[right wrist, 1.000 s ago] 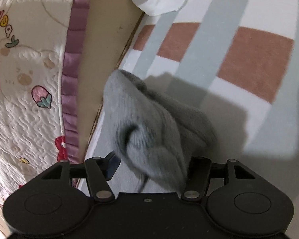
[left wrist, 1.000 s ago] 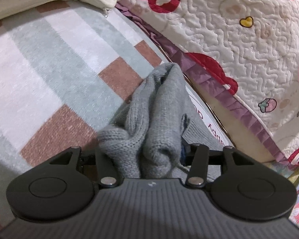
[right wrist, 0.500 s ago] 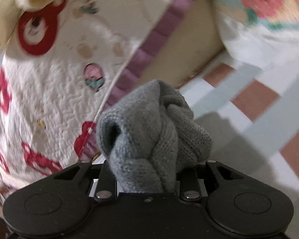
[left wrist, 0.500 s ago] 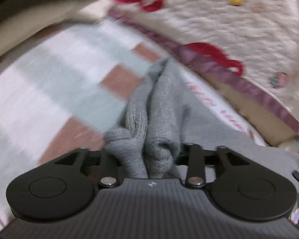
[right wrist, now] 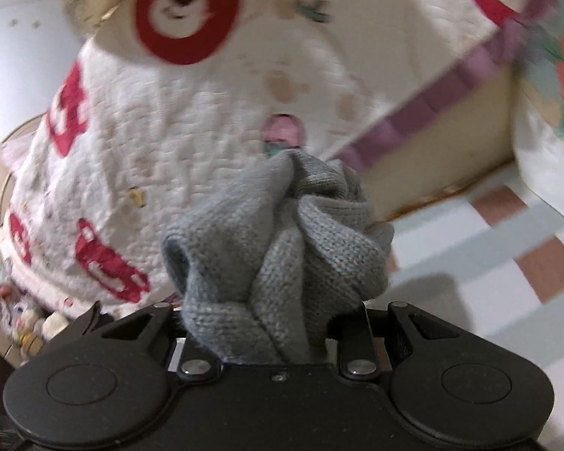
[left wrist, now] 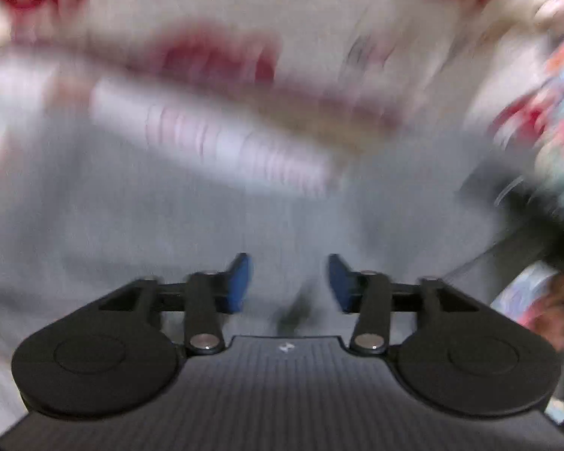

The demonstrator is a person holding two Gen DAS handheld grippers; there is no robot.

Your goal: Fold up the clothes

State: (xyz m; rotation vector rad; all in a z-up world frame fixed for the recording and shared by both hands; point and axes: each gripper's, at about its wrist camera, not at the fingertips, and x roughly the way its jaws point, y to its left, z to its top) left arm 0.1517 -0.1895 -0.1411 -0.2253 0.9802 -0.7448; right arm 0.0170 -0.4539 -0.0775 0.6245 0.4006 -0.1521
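Right tool (right wrist: pixel 255 323) is clamped tight on a bunched-up wad of the grey knit sweater (right wrist: pixel 282 248). The fabric bulges out between its fingers in thick folds and rises in front of the camera, so that end of the garment is clearly off the floor. Behind it hangs the white quilted bedspread (right wrist: pixel 176 143) with red bear shapes and a purple ruffle trim (right wrist: pixel 425 112) along its edge, draped over a beige bed side. Off to the right on the floor there's the checked rug (right wrist: pixel 507 248) in white, pale green and reddish brown.

The left wrist view is a smeary mess, heavy motion blur. What does come through: the left tool (left wrist: pixel 288 286) has its blue pads (left wrist: pixel 240 282) apart with a clear gap, and they're closing in right now. Nothing sharp sits between them, just blurred grey cloth spreading out below and ahead, which looks like the rest of the sweater; I can't tell if any of it is actually touching the pads. A hand shows at the far right edge (left wrist: pixel 552 312).
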